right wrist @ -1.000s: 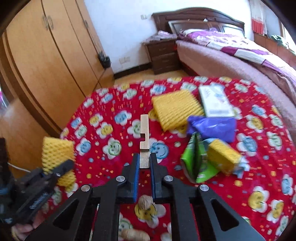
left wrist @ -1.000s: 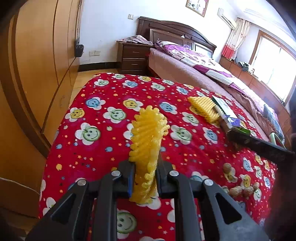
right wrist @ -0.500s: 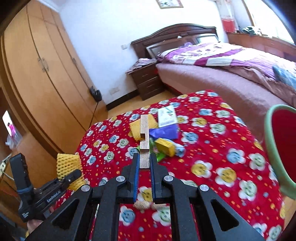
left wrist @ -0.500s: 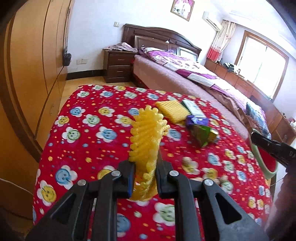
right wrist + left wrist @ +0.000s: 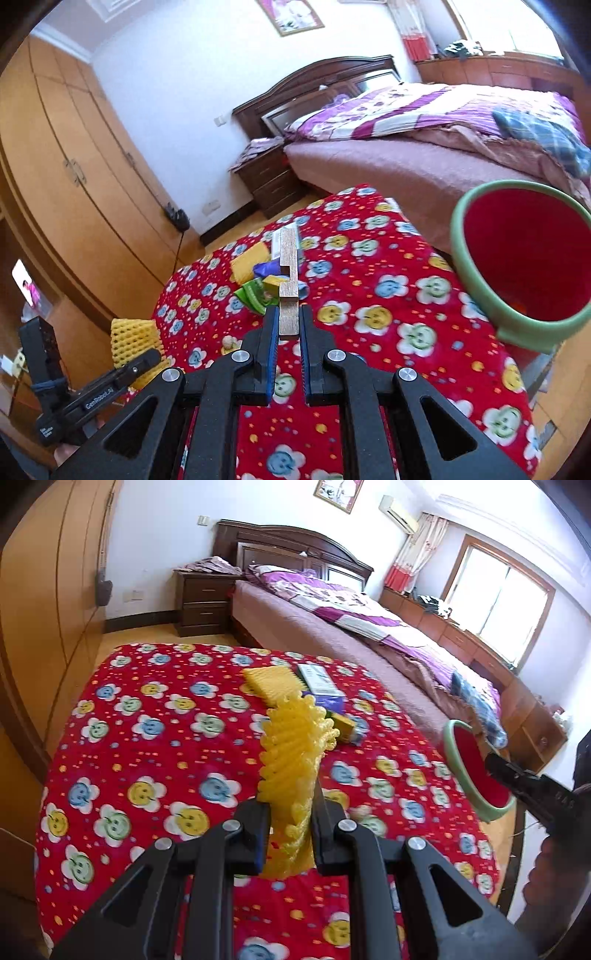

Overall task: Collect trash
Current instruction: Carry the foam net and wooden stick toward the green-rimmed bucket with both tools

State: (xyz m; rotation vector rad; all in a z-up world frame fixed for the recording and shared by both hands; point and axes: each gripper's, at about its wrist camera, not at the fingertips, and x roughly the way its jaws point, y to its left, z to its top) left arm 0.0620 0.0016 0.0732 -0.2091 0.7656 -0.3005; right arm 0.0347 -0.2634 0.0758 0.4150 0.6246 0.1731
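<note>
- Left wrist view: my left gripper (image 5: 288, 834) is pinching a yellow foam net (image 5: 293, 760), which stands up out of the jaws above the red smiley-flower cloth (image 5: 147, 746)
- Far across the cloth lie a second yellow net (image 5: 271, 681), flat, with a white box (image 5: 317, 679) just right of it and a blue wrapper (image 5: 330, 702) touching the box's near end; a small yellow pack (image 5: 345, 725) sits nearer, partly hidden behind the net I hold
- At the right edge of the table is the bin (image 5: 476, 771), green-rimmed and red inside, with my right gripper (image 5: 532, 786) reaching in front of it; from here I cannot tell how its jaws stand
- Right wrist view: the right gripper (image 5: 288, 332) is pressed onto a notched wooden stick (image 5: 289, 280), held upright; the bin (image 5: 517, 266) is close on the right, its mouth tilted toward me
- A green wrapper (image 5: 253, 295) shows in the leftover pile beyond the stick, and a peanut-like bit (image 5: 229, 343) lies nearer left
- I judge the job part done at best: two pieces are in hand, neither dropped yet, and something small lies in the bin's bottom; the pile and the nuts are left to fetch
</note>
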